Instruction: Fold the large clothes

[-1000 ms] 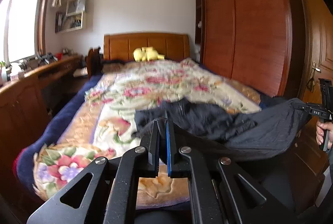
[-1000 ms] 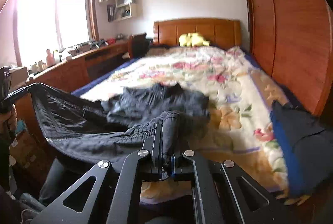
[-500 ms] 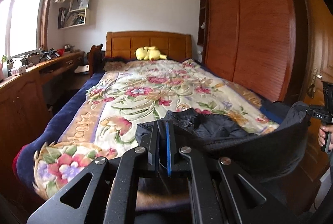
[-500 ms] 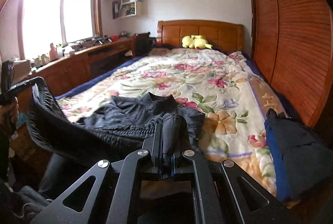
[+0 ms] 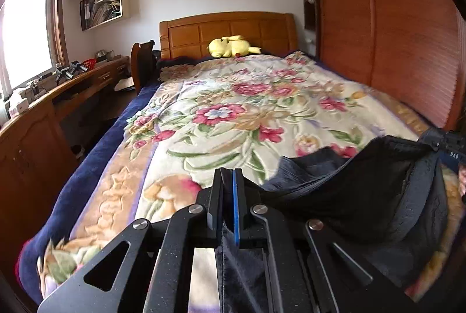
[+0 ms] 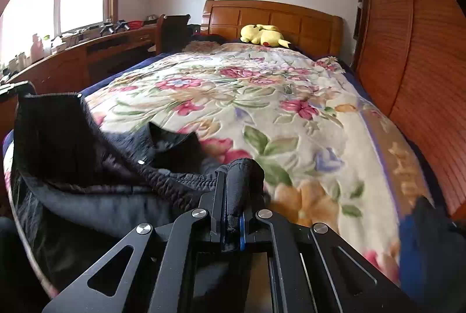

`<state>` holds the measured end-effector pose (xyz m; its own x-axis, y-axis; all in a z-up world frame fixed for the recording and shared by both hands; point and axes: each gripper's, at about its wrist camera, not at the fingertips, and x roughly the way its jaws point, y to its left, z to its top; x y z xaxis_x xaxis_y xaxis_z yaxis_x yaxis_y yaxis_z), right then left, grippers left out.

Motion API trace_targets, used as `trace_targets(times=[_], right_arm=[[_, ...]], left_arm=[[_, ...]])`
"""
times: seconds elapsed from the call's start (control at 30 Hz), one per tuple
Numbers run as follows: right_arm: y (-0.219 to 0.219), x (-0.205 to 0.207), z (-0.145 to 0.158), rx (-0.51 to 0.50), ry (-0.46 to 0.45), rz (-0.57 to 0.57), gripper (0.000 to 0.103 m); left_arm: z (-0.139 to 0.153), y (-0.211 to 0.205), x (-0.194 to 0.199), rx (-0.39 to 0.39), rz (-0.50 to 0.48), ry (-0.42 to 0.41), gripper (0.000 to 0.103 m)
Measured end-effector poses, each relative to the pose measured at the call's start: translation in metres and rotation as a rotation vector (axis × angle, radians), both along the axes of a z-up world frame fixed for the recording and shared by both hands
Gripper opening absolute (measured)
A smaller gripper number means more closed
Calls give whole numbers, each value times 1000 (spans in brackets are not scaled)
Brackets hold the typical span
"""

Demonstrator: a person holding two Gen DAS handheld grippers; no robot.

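A large black jacket (image 5: 364,190) hangs stretched between my two grippers over the foot of the bed; it also shows in the right wrist view (image 6: 87,167). My left gripper (image 5: 228,176) is shut on one edge of the jacket. My right gripper (image 6: 233,182) is shut on a bunched black edge of it. The right gripper shows at the right edge of the left wrist view (image 5: 450,142), and the left gripper shows at the left edge of the right wrist view (image 6: 11,87). The jacket's collar part rests on the floral blanket (image 6: 262,97).
The bed has a wooden headboard (image 5: 227,30) with a yellow plush toy (image 5: 233,46) in front of it. A wooden desk (image 5: 43,103) runs along the left. A wooden wardrobe (image 5: 393,36) stands at the right. A dark blue cloth (image 6: 425,240) lies at the bed's right corner.
Both grippers have moved forward and down over the bed's foot with the jacket. More of the jacket now hangs in a sag between them, less lies spread on the blanket.
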<state>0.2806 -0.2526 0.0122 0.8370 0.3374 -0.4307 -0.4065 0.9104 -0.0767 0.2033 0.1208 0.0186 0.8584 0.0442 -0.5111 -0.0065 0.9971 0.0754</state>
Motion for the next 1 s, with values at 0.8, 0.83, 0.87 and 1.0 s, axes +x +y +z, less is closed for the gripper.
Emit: trace_targets(times=[0.8,0.83,0.87,1.0], right_arm=[[8,140,-42,-39,243,-43,53],[14,148,-46,-44,267,-37,53],[18,154,-46,-48,281,-35,53],[34,193,-48,-44,323,-27,53]], left_arm=[[-78,-28,54,-181,-98,79,72],[-80,-29,52,-181,-99,80,72],[-81,-32,51,-171,-104,87,72],[-82,-36,50,-161,-128,95,72]])
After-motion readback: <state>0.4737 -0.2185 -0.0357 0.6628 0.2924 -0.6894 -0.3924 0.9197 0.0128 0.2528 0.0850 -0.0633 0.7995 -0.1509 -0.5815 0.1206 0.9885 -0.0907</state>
